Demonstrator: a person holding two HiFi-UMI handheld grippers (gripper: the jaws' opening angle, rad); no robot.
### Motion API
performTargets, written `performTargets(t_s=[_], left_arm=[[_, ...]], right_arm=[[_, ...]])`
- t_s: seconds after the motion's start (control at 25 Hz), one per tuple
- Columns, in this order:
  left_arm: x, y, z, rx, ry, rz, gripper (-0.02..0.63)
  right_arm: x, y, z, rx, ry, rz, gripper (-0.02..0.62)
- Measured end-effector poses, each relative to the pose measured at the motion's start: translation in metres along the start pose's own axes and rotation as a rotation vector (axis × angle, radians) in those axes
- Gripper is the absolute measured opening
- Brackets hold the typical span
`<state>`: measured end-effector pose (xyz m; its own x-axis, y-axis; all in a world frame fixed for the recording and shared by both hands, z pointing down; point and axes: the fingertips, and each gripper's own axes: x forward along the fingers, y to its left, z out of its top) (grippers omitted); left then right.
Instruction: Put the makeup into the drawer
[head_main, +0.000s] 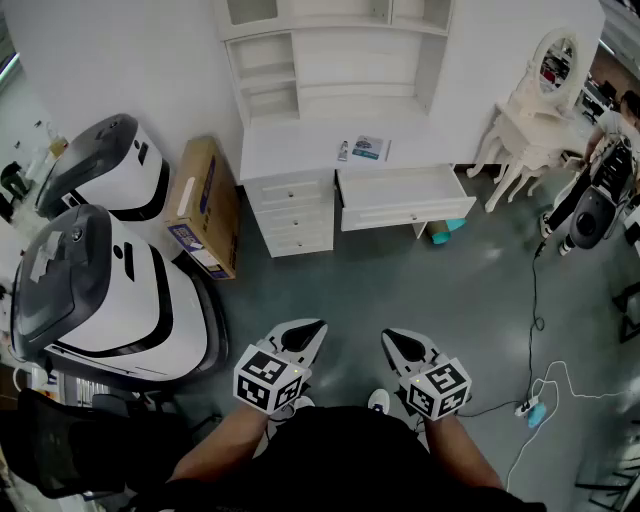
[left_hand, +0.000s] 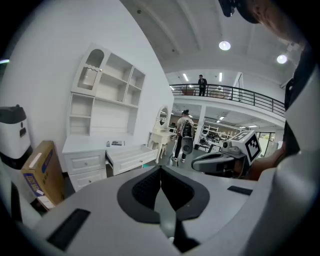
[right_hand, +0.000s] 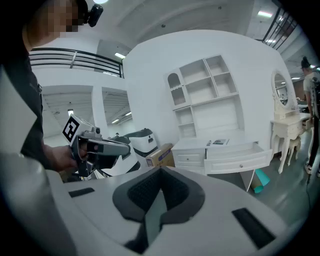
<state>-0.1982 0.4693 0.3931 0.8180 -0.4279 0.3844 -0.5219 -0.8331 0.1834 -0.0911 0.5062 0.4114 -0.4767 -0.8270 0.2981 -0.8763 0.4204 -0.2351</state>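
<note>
The makeup, a small dark tube (head_main: 343, 150) and a flat printed pack (head_main: 369, 148), lies on the top of the white dresser (head_main: 290, 150) across the room. Below it at the right, the dresser's drawer (head_main: 405, 196) stands pulled open. The same makeup (left_hand: 116, 143) and drawer (left_hand: 131, 156) show far off in the left gripper view, and the makeup (right_hand: 218, 142) and drawer (right_hand: 240, 154) in the right gripper view. My left gripper (head_main: 310, 328) (left_hand: 161, 172) and right gripper (head_main: 392, 338) (right_hand: 160, 172) hang side by side over the grey floor, far from the dresser. Both are shut and hold nothing.
A cardboard box (head_main: 205, 205) leans left of the dresser, beside two white-and-grey machines (head_main: 110, 165) (head_main: 90, 290). A white vanity table with a mirror (head_main: 530, 120) stands at the right. A teal object (head_main: 445, 232) lies under the drawer. Cables with a power strip (head_main: 535, 410) cross the floor.
</note>
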Motion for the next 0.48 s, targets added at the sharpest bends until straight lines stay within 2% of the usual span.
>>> performTargets(t_s=[0.48], left_arm=[[-0.0048,0.0020,0.0026,0.006,-0.007,0.002,0.011]], right_arm=[[0.0005,0.0040,0.0010,-0.004,0.000,-0.003,0.026]])
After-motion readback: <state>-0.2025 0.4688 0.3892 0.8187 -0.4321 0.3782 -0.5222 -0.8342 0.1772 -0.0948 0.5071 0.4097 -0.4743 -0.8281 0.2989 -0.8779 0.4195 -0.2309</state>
